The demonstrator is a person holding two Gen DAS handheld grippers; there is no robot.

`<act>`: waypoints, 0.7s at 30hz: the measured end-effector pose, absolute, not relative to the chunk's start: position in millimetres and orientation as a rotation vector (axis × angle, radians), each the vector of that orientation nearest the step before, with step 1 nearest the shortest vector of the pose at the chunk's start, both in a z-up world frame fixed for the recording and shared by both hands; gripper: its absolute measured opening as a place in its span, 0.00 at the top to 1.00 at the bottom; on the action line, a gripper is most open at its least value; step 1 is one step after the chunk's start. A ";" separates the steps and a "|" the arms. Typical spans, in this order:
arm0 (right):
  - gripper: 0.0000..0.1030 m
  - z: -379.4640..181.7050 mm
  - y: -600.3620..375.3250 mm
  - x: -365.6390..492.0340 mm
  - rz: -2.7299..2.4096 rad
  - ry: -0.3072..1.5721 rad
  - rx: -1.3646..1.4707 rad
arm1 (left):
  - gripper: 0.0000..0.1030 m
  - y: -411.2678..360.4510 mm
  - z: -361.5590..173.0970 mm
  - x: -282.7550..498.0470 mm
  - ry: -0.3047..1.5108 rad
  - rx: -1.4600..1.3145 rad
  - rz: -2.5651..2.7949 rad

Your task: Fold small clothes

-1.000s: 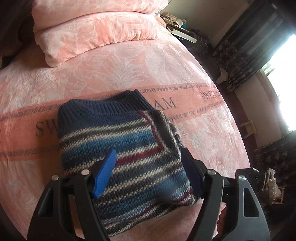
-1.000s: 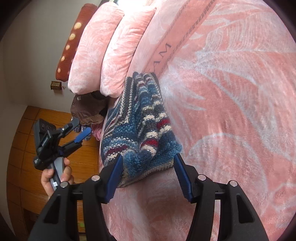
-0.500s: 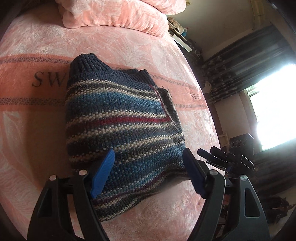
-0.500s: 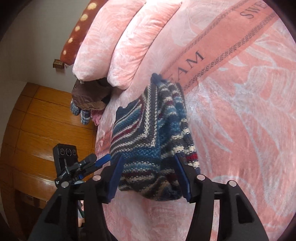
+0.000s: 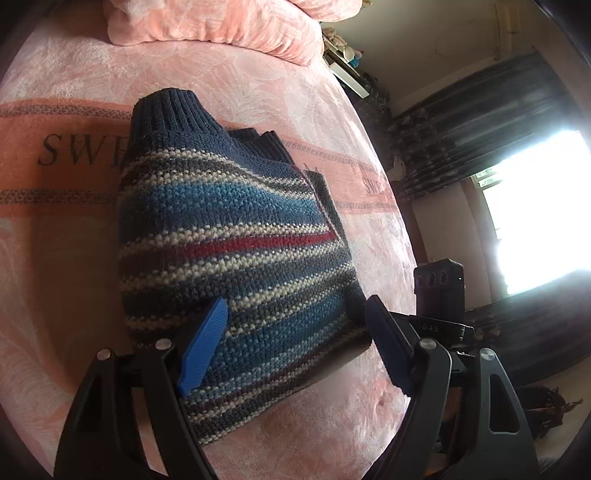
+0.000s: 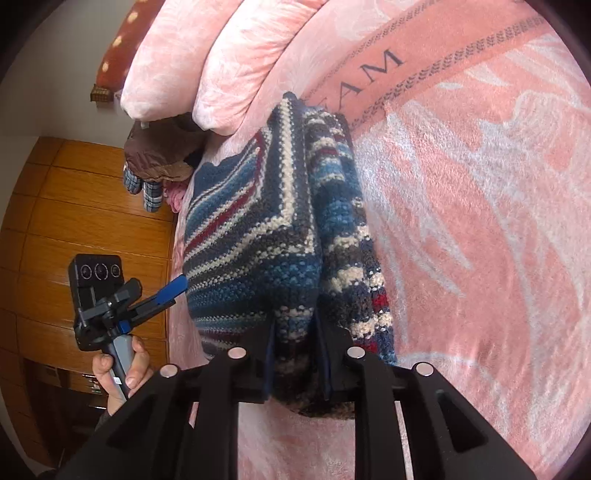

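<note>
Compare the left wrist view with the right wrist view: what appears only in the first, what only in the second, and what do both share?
Only the left wrist view shows the bright window, the dark curtains and the open left gripper over the sweater. Only the right wrist view shows the wooden wall panels, the hand holding the other gripper, and the right gripper shut on the sweater's edge. Both show the striped sweater, the pink blanket and the pillows.

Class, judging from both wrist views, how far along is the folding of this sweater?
Done: the striped sweater already lies in a compact folded bundle on the pink blanket. In hand: the right gripper is shut on its near edge, while the left gripper is open beside it. Left: probably one last fold or a final placement.
</note>
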State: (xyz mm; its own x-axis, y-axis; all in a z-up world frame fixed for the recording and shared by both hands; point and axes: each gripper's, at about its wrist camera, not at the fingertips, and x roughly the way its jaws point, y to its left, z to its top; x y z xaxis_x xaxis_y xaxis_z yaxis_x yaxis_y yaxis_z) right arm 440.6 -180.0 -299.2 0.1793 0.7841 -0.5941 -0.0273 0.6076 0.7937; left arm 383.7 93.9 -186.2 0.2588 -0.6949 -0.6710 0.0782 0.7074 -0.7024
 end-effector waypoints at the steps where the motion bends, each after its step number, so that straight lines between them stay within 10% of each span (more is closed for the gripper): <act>1: 0.76 -294.1 -179.4 444.7 0.666 1.260 0.751 | 0.26 95.5 -187.9 385.2 1.204 -0.625 -0.570; 5: 0.32 -280.0 -172.7 484.3 0.642 1.213 0.776 | 0.26 97.9 -190.9 392.2 1.204 -0.631 -0.568; 7: 0.33 -288.3 -160.2 511.5 0.649 1.266 0.792 | 0.26 95.8 -195.1 395.6 1.212 -0.617 -0.560; 9: 0.81 -295.0 -146.8 531.2 0.659 1.314 0.783 | 0.26 94.7 -199.2 396.8 1.220 -0.615 -0.550; 10: 0.85 -285.5 -143.3 534.8 0.641 1.269 0.718 | 0.26 94.9 -200.5 398.1 1.220 -0.614 -0.540; 14: 0.87 -301.2 -151.6 534.7 0.480 1.257 0.656 | 0.42 100.2 -203.6 403.2 1.238 -0.656 -0.531; 21: 0.71 -273.6 -174.1 530.2 0.533 1.140 0.723 | 0.35 114.7 -162.9 431.4 1.127 -0.644 -0.545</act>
State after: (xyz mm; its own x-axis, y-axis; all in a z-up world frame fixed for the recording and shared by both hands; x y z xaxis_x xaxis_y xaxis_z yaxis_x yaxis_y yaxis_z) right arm 530.2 -174.1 -273.6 0.3381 0.7090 -0.6188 -0.0200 0.6628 0.7485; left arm 431.4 114.7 -162.9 0.3378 -0.6885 -0.6417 0.0749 0.6993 -0.7109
